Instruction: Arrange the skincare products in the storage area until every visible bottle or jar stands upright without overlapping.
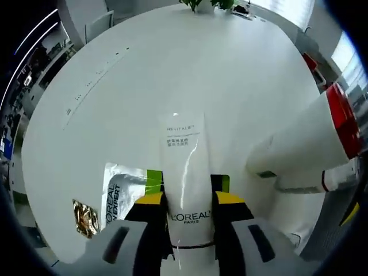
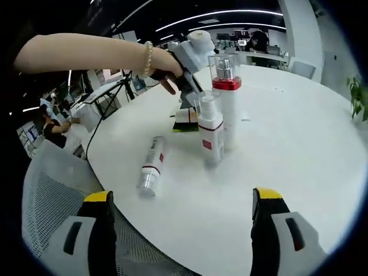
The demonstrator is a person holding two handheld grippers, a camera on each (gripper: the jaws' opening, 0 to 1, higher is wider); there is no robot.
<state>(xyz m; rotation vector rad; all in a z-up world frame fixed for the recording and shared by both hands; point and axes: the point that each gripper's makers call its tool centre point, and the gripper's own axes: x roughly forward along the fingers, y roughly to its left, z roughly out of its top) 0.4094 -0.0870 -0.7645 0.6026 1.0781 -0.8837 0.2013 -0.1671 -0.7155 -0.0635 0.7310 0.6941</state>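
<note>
Tube (image 1: pixel 187 172) pinched in left gripper (image 1: pixel 188 202) — right gripper (image 2: pixel 181 207) spread wide, holding nothing.

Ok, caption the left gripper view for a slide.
Left gripper clamps a white L'Oreal tube above the white table, foil sachet beside it.

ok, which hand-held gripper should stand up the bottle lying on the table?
Right. The right hand-held gripper is open and faces the lying bottle; the left hand-held gripper is shut on the L'Oreal tube.
</note>
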